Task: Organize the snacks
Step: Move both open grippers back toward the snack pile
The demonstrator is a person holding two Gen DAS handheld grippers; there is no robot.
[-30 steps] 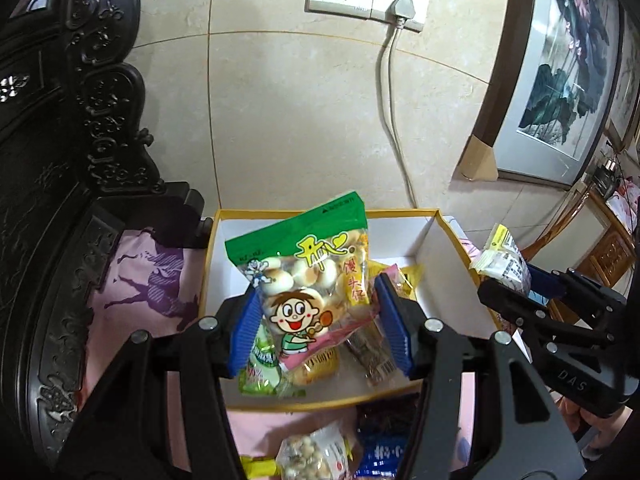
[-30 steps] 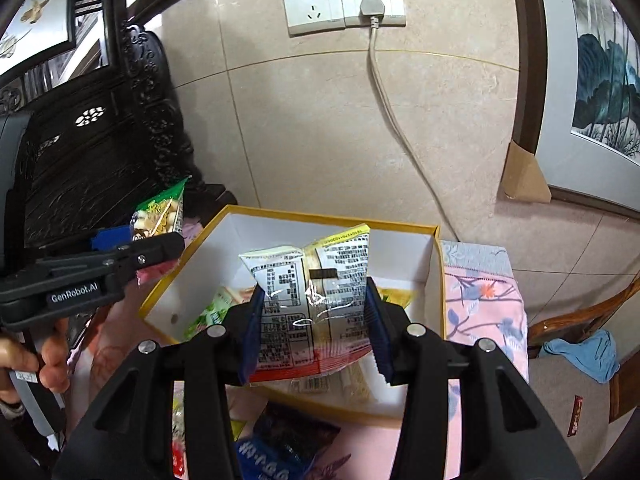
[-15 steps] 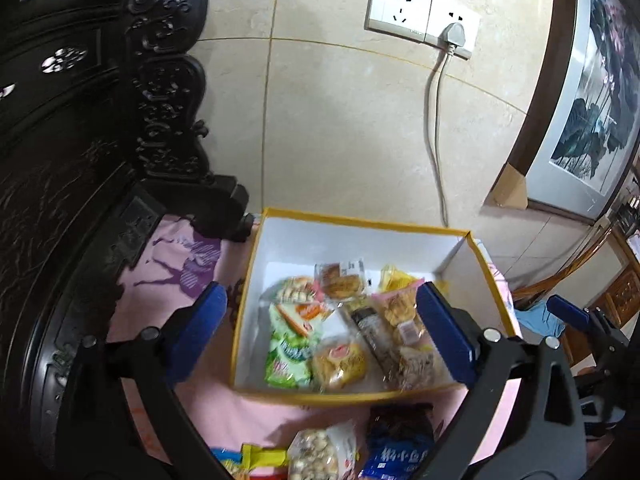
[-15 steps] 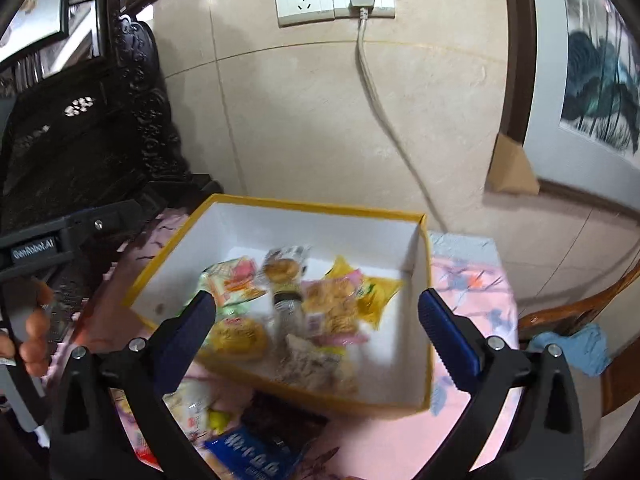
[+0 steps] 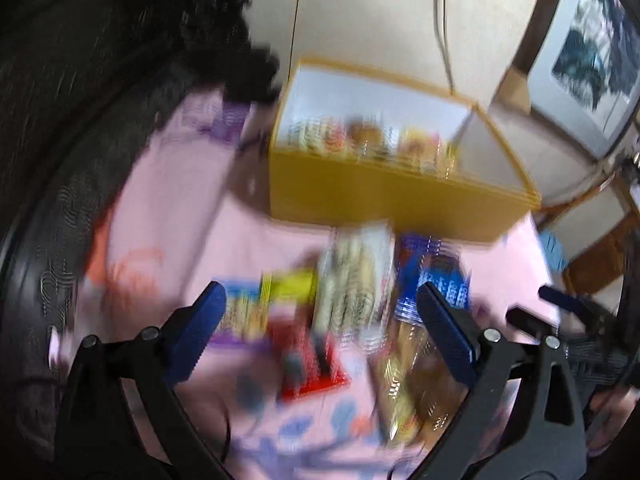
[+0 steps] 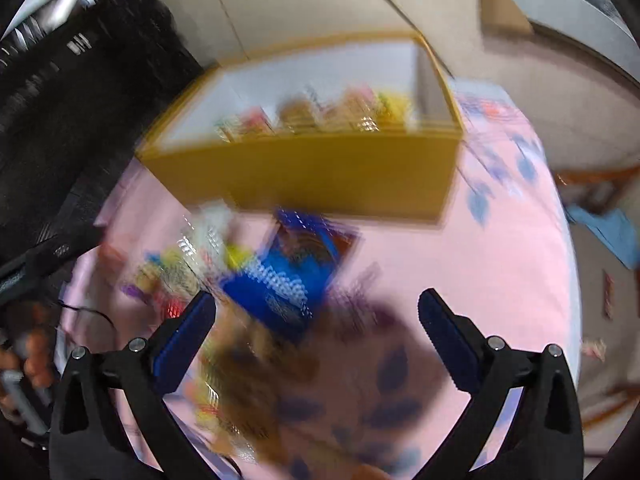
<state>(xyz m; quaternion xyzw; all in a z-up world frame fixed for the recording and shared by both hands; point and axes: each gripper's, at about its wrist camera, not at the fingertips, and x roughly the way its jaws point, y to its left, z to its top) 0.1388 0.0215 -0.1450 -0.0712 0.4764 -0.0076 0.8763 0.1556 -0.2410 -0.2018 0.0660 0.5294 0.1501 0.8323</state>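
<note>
One box [image 5: 384,196], yellow outside and white inside, stands at the far side of one pink cloth [image 5: 168,216]. Inside the box a row of about five snack packs [image 6: 316,116] shows over the near wall; motion blur makes the number uncertain. On the cloth in front of the box lies one blue pack [image 6: 280,280], plain in both views. Left of it, in the left wrist view, are one pale tall pack [image 5: 352,276], one yellow pack [image 5: 288,284] and one red pack [image 5: 316,364], with one gold-brown pack [image 5: 408,384] nearer. That makes five loose packs that can be told apart. Two grippers, left [image 5: 320,328] and right [image 6: 316,332], each have two blue jaws spread wide.
</note>
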